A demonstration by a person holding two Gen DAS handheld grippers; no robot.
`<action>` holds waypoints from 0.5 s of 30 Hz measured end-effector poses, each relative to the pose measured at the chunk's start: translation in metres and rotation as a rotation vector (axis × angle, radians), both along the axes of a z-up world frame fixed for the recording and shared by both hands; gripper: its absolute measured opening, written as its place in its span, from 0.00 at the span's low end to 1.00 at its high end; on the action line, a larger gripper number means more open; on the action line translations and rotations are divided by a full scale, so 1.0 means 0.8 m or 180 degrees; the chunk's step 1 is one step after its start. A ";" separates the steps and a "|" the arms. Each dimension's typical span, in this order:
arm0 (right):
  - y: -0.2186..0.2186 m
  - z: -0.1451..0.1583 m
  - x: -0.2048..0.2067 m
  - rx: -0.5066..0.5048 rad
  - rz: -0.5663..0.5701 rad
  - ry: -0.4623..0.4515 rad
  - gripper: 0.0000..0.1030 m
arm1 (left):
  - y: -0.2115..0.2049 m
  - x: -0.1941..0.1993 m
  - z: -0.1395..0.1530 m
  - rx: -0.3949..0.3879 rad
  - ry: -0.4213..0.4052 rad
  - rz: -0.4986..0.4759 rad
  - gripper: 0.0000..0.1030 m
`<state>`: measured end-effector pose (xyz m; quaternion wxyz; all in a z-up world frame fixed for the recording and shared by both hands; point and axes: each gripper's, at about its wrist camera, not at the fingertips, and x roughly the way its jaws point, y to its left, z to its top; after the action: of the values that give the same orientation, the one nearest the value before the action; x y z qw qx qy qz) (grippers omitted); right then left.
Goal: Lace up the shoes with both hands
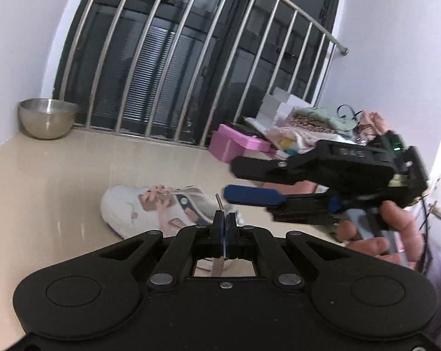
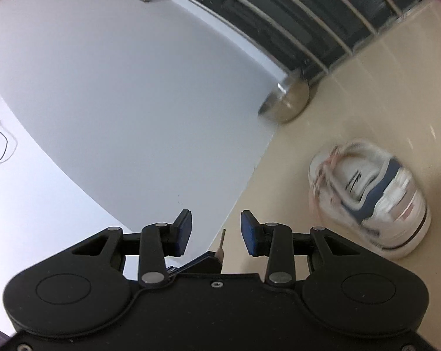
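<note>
On the cream floor (image 1: 59, 175), well off the railing's foot, your white shoe (image 1: 150, 207) lies. Your left gripper (image 1: 224, 222) pinches the lace tip (image 1: 219, 201); your right gripper (image 2: 216, 231) gapes narrowly, pads touching nothing.

The sneaker (image 2: 366, 199) is blurred in the right wrist view, so its laces are not readable. In the left wrist view the left gripper (image 1: 224, 222) hides the sneaker's heel, and the right gripper (image 1: 249, 181) is smeared.

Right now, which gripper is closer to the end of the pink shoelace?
Left. The left gripper is pinching the shoelace, whose tip pokes out above. The right gripper is open around that tip, not touching.
</note>
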<state>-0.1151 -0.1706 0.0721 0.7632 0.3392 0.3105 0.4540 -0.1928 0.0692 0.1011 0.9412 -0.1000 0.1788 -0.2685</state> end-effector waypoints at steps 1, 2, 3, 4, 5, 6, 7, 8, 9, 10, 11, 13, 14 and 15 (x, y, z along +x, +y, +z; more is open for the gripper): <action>0.001 -0.002 0.002 0.0048 0.0041 0.0049 0.33 | -0.002 0.004 -0.001 -0.0003 0.0008 -0.0032 0.01; 0.000 -0.004 0.002 0.0091 0.0072 0.0093 0.30 | -0.003 0.007 -0.001 -0.0007 0.0016 -0.0062 0.01; 0.001 -0.006 0.003 0.0117 0.0088 0.0136 0.21 | -0.004 0.007 -0.002 -0.0015 0.0027 -0.0061 0.01; 0.002 -0.008 0.003 0.0130 0.0095 0.0176 0.12 | -0.004 0.009 -0.002 -0.0012 0.0036 -0.0065 0.01; 0.003 -0.009 0.003 0.0121 0.0084 0.0199 0.00 | -0.004 0.009 -0.002 -0.0008 0.0036 -0.0083 0.01; 0.004 -0.009 0.002 0.0104 0.0064 0.0206 0.00 | -0.004 0.009 -0.002 -0.0010 0.0036 -0.0087 0.01; 0.005 -0.010 0.001 0.0087 0.0044 0.0212 0.00 | -0.005 0.008 -0.002 -0.0012 0.0037 -0.0092 0.01; 0.005 -0.009 0.000 0.0071 0.0023 0.0209 0.00 | -0.006 0.008 -0.001 -0.0008 0.0032 -0.0110 0.01; 0.005 -0.008 -0.003 0.0059 0.0002 0.0193 0.00 | -0.008 0.007 -0.001 0.0012 0.0033 -0.0104 0.01; 0.005 -0.006 -0.005 0.0052 -0.0013 0.0176 0.00 | -0.010 0.007 -0.001 0.0030 0.0034 -0.0098 0.02; 0.006 -0.005 -0.006 0.0056 -0.0030 0.0161 0.00 | -0.010 0.008 -0.002 0.0024 0.0049 -0.0101 0.02; 0.007 -0.004 -0.008 0.0073 -0.0071 0.0142 0.00 | -0.012 0.009 -0.003 0.0013 0.0081 -0.0107 0.02; 0.005 -0.004 -0.009 0.0079 -0.0080 0.0138 0.00 | -0.014 0.012 -0.004 0.0029 0.0111 -0.0075 0.02; 0.003 -0.003 -0.011 0.0084 -0.0097 0.0140 0.00 | -0.016 0.014 -0.005 0.0045 0.0142 -0.0044 0.05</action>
<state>-0.1237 -0.1680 0.0693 0.7585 0.3638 0.3160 0.4388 -0.1818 0.0567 0.0967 0.9358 -0.0981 0.2023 -0.2714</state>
